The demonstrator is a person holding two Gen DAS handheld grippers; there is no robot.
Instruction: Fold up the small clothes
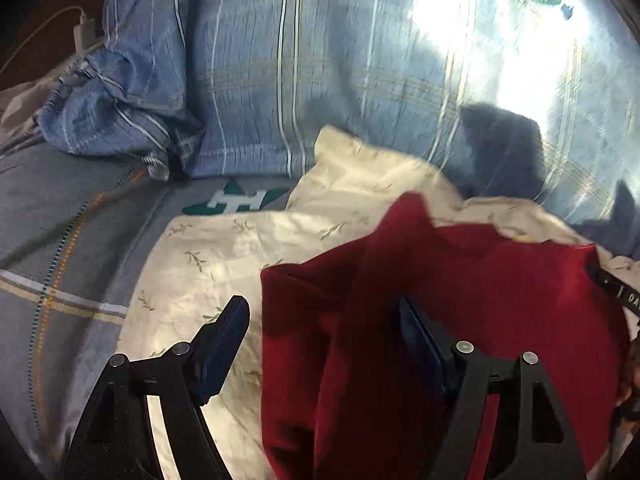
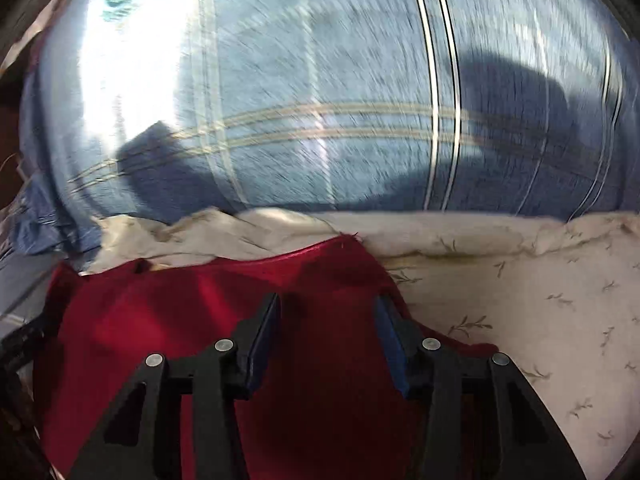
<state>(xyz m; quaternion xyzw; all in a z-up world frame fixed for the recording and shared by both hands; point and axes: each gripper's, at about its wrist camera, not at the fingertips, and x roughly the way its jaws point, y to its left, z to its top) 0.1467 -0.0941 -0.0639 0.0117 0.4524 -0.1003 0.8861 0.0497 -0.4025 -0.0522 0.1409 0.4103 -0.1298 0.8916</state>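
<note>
left tool (image 1: 324, 320) – apart | right tool (image 2: 326, 312) – apart | red garment (image 1: 460, 300) on cream cloth (image 1: 224, 248)

The left gripper (image 1: 322, 316) pointed steeply downward with its jaws spread wide, the blue pads (image 1: 224, 344) pressing on nothing. The right gripper (image 2: 326, 312) angled down likewise, its jaws parted more narrowly and its pads (image 2: 264, 344) also clamping nothing.

Both wrist views close, angled down over bed; share red garment (image 1: 460, 300) (image 2: 200, 320), cream cloth (image 1: 224, 248) (image 2: 540, 300).
</note>
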